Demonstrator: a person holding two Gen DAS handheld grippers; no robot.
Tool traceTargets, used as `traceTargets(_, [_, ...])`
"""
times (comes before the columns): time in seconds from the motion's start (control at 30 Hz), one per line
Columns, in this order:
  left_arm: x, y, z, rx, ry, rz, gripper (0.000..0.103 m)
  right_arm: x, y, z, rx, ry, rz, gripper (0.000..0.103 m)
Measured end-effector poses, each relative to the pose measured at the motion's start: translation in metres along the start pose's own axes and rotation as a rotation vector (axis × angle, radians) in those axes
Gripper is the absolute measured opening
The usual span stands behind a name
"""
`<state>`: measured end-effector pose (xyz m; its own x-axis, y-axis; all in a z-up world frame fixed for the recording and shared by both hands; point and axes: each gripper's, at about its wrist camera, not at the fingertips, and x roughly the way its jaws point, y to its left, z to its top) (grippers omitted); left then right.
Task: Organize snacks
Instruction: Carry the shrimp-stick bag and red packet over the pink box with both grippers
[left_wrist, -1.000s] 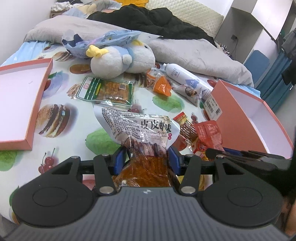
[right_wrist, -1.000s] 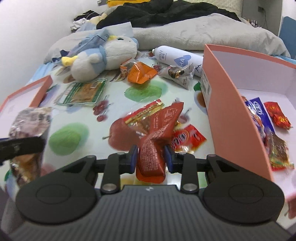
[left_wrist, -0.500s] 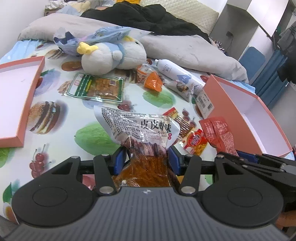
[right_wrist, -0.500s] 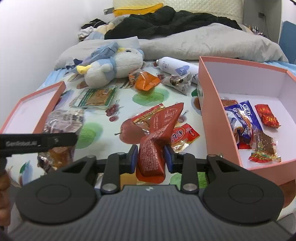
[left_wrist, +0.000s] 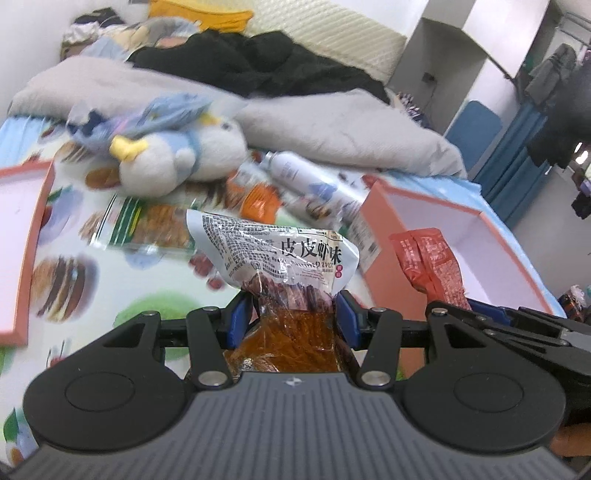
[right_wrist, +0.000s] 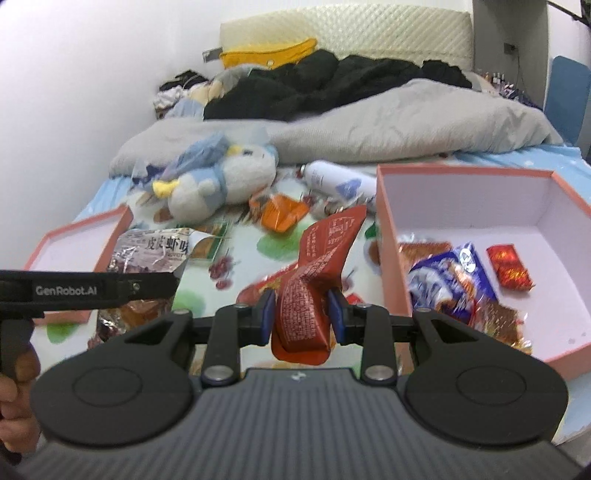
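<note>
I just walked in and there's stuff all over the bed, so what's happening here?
A person is sorting snacks on the bed with a hand-held tool in each hand. The left tool grips a silver packet of orange-brown strips, the right tool a red packet; both are off the sheet. The pink box to the right already holds several snacks. More packets, a plush toy and a white bottle lie loose.
</note>
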<state>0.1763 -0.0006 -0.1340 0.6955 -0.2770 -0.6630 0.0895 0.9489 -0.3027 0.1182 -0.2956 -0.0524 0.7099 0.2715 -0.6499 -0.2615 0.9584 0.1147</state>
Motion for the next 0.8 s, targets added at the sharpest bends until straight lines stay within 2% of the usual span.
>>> traceTargets(0.43, [-0.015,-0.054,0.052,0.072,-0.096,-0.082,0.056,-0.036,-0.023,0.047,0.001,-0.130,-0.036,0.034])
traceTargets(0.73, [-0.014,-0.104,0.072,0.129,-0.132,-0.147,0.056,-0.052,-0.049,0.065,0.016,-0.198,-0.072,0.034])
traceTargets(0.8, [-0.010,-0.115,0.074,0.140,-0.133,-0.161,0.056,-0.053,-0.058,0.066,0.022,-0.200,-0.084,0.015])
